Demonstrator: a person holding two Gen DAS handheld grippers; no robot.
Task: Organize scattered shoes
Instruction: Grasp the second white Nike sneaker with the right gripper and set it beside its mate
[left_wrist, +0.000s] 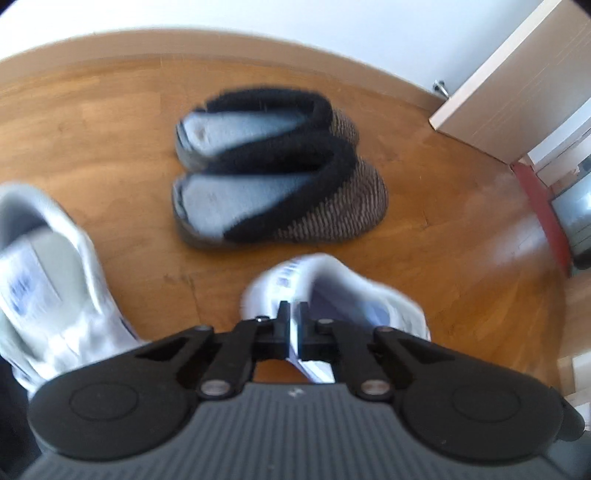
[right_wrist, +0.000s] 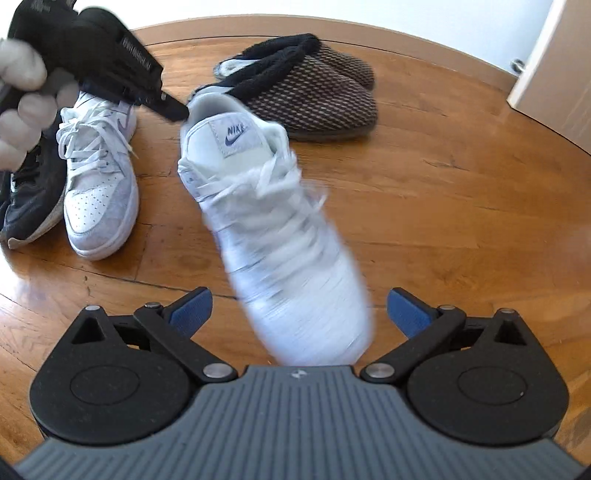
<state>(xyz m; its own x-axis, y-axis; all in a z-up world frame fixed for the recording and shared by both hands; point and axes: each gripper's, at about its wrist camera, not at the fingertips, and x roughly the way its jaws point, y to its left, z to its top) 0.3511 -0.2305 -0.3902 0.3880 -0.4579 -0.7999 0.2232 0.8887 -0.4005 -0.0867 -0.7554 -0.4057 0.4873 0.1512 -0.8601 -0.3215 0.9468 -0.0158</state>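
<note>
While the left gripper (left_wrist: 293, 314) pinches the heel collar of a white Nike sneaker (right_wrist: 273, 229), the shoe, blurred, seems lifted off the wooden floor (right_wrist: 461, 206). Its mate (right_wrist: 99, 192) stands beside a black sneaker (right_wrist: 33, 206), near paired knit slippers (left_wrist: 280, 184). Right gripper (right_wrist: 299, 314) fingers spread wide, empty.

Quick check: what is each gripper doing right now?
Left gripper: shut on the white sneaker, at its heel collar.
Right gripper: open, holding nothing.
</note>
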